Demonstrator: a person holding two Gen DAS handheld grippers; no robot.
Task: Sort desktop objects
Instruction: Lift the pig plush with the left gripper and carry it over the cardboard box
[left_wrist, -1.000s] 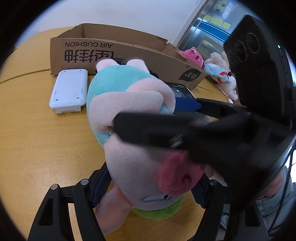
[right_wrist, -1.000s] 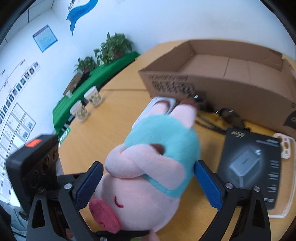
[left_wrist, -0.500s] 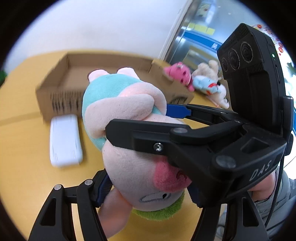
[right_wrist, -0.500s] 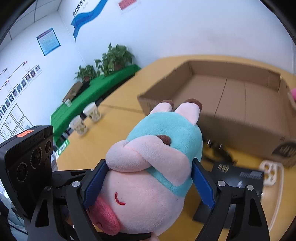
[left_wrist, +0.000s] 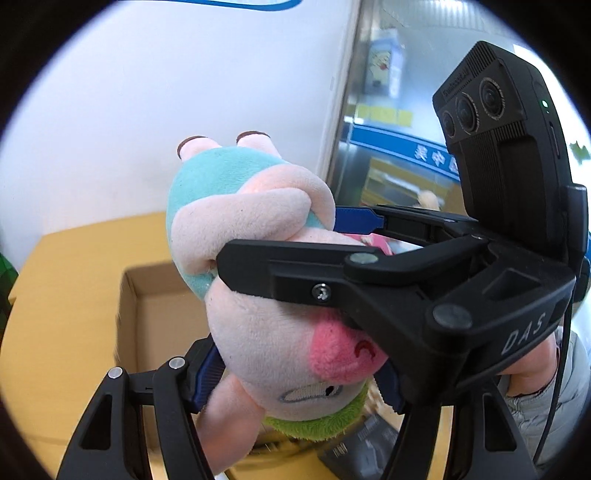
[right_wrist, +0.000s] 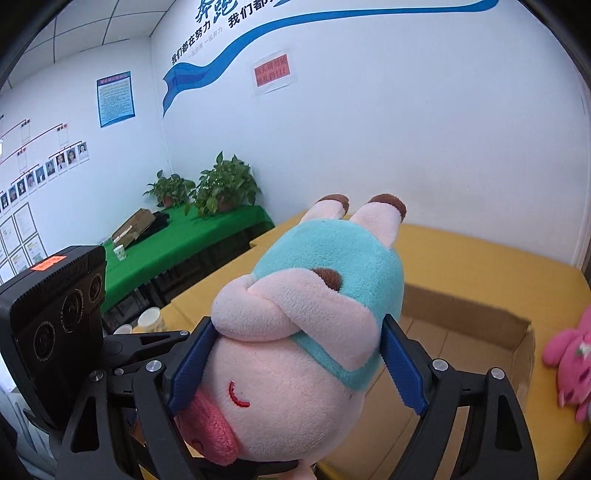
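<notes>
A pink pig plush in a teal shirt (left_wrist: 258, 229) hangs head-down in the air, feet pointing away. My left gripper (left_wrist: 299, 373) is shut on its head. My right gripper (right_wrist: 295, 362) is shut on its neck and body (right_wrist: 317, 295); its black frame crosses the left wrist view (left_wrist: 406, 295). The open cardboard box (left_wrist: 155, 306) lies below and behind the plush, its inside bare where visible; it also shows in the right wrist view (right_wrist: 476, 332).
A pink plush (right_wrist: 569, 362) lies right of the box on the yellow-wood table (right_wrist: 480, 258). A black packet (left_wrist: 362, 454) lies on the table under the plush. A green-covered table with plants (right_wrist: 207, 192) stands by the far wall.
Both grippers have lifted the pig plush up off the table and carried it toward the cardboard box. The views have tilted upward; the white device has left view.
</notes>
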